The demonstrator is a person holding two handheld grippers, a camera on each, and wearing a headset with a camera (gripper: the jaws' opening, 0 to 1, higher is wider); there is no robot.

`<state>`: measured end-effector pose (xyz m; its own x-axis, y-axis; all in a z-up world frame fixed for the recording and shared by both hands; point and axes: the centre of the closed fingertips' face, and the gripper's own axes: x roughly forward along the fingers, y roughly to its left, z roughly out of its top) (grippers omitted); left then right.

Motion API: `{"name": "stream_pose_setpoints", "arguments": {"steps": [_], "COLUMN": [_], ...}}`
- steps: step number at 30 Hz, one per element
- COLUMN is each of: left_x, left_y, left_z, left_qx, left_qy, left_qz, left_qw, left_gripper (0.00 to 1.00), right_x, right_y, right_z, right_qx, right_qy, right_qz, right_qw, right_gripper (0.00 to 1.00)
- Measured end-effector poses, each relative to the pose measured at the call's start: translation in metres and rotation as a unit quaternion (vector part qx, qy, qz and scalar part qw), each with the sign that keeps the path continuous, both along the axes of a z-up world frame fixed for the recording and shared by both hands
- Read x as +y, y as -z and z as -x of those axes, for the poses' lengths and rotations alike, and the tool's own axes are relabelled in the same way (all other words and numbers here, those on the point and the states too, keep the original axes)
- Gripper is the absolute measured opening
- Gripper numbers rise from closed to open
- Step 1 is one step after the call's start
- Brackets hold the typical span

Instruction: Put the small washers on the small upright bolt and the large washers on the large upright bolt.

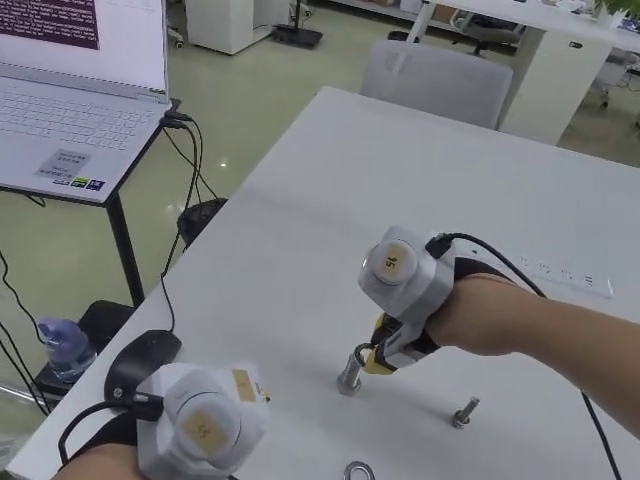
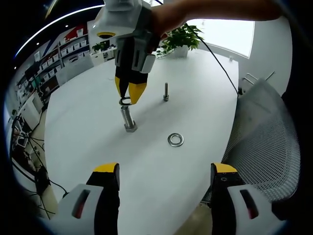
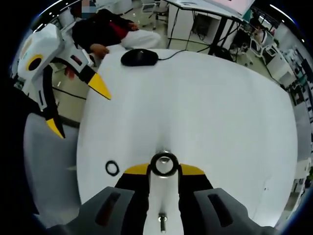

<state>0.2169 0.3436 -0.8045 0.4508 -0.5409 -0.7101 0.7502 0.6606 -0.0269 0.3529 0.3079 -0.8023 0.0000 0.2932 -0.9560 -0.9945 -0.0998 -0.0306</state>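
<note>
Washer (image 3: pixel 164 164) clamped in right gripper (image 2: pixel 129 98) jaws just above large upright bolt (image 2: pixel 128 119); left gripper (image 2: pixel 165 169) jaws spread apart over tabletop (image 2: pixel 195 88).

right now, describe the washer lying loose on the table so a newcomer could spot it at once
On the white table, find the large upright bolt. A little way from its base, on the side nearer the person, lies the loose washer. It alone lies flat on the bare tabletop; the other washer is pinched in the right gripper over that bolt.
</note>
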Motion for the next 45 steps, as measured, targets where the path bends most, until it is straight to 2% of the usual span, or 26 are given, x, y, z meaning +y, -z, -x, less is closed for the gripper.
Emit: {"name": "stream_pose_setpoints", "arguments": {"steps": [6, 21, 36, 45], "left_x": [0.004, 0.012, 0.015, 0.020], "left_y": [-0.001, 0.003, 0.002, 0.006], "left_z": [0.000, 0.002, -0.002, 0.002], "left_qx": [0.001, 0.007, 0.009, 0.014], "left_qy": [-0.001, -0.011, -0.019, -0.022], "left_qz": [-0.003, 0.000, 0.006, 0.001], "left_qw": [1.0000, 0.9999, 0.9998, 0.9996], "left_gripper": [0.74, 0.73, 0.73, 0.72], "right_x": [0.006, 0.007, 0.009, 0.008], "right_y": [0.006, 0.018, 0.042, 0.055], "right_z": [0.002, 0.001, 0.001, 0.001], "right_qx": [0.001, 0.006, 0.006, 0.008], "right_qy": [-0.010, -0.019, -0.032, -0.035], "right_qz": [0.005, 0.020, 0.039, 0.049], "right_qw": [0.9999, 0.9996, 0.9987, 0.9981], "right_gripper": [0.22, 0.22, 0.22, 0.22]}}
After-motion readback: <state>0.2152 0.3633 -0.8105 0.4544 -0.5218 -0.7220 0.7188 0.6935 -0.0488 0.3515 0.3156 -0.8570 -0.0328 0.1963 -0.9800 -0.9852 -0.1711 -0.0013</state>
